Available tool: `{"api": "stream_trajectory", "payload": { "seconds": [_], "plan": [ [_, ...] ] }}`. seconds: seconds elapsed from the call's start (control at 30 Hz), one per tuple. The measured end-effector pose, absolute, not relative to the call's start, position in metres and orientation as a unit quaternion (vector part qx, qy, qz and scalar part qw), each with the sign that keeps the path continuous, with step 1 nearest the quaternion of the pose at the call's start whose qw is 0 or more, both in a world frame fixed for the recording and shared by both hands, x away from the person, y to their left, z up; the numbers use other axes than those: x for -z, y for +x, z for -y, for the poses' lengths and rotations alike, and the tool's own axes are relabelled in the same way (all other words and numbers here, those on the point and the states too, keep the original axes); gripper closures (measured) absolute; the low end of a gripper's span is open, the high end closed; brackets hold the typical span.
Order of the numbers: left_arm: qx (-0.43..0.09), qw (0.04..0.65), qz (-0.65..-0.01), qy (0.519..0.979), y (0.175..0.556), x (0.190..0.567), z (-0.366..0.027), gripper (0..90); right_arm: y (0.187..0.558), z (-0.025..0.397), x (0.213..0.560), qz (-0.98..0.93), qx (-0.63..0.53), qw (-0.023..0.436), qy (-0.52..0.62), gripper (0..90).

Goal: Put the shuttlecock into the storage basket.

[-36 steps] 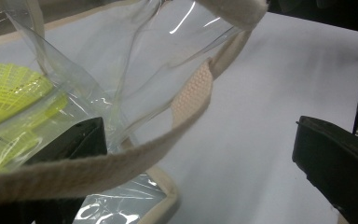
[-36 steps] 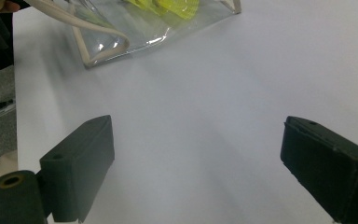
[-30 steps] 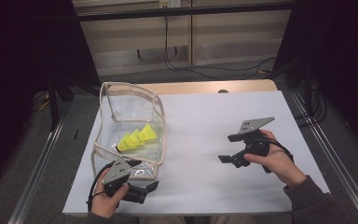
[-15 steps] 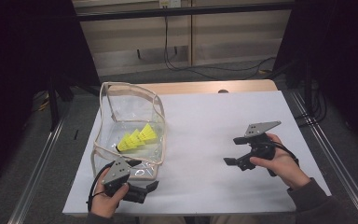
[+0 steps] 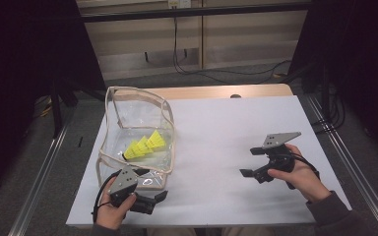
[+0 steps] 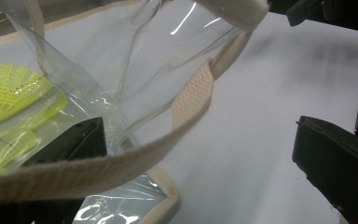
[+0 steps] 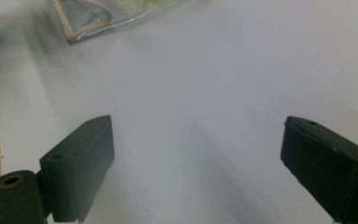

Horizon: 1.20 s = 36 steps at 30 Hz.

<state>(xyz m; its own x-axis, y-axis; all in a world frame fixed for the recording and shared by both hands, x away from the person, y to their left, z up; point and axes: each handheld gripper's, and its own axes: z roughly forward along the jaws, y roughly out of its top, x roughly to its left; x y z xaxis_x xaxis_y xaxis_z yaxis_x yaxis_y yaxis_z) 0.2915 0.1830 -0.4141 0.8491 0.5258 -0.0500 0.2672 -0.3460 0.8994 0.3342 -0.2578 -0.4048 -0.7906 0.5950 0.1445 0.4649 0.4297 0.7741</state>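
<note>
Yellow plastic shuttlecocks already inside clear plastic pouch with beige fabric trim, at nine o'clock on white table. Left gripper agape around trim; right gripper agape, empty, at four. Closing probably left.

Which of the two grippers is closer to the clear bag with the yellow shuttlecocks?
The left gripper. It sits at the near edge of the clear bag, jaws open around its beige trim. The right gripper is open over bare table, well off to the bag's right.
</note>
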Motion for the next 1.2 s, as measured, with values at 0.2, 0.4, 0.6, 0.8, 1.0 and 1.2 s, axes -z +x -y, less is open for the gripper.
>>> {"api": "stream_trajectory", "payload": {
  "seconds": [0.2, 0.4, 0.6, 0.8, 1.0, 1.2],
  "plan": [
    [-0.124, 0.518, -0.244, 0.81, 0.292, 0.414, -0.183, 3.1, 0.332, 0.261, 0.407, -0.841, -0.432, 0.075, 0.317, 9.3],
    [-0.125, 0.517, -0.243, 0.811, 0.292, 0.414, -0.183, 3.0, 0.33, 0.264, 0.411, -0.84, -0.432, 0.074, 0.32, 9.1],
    [-0.124, 0.516, -0.242, 0.812, 0.292, 0.414, -0.183, 3.0, 0.329, 0.265, 0.415, -0.84, -0.432, 0.074, 0.321, 8.9],
    [-0.124, 0.517, -0.243, 0.811, 0.292, 0.414, -0.183, 3.1, 0.328, 0.266, 0.416, -0.839, -0.433, 0.072, 0.322, 8.8],
    [-0.124, 0.517, -0.243, 0.812, 0.292, 0.414, -0.183, 3.1, 0.326, 0.268, 0.421, -0.839, -0.432, 0.073, 0.322, 8.6],
    [-0.126, 0.516, -0.243, 0.812, 0.292, 0.414, -0.183, 3.1, 0.324, 0.271, 0.42, -0.837, -0.434, 0.074, 0.324, 8.6]
  ]
}}
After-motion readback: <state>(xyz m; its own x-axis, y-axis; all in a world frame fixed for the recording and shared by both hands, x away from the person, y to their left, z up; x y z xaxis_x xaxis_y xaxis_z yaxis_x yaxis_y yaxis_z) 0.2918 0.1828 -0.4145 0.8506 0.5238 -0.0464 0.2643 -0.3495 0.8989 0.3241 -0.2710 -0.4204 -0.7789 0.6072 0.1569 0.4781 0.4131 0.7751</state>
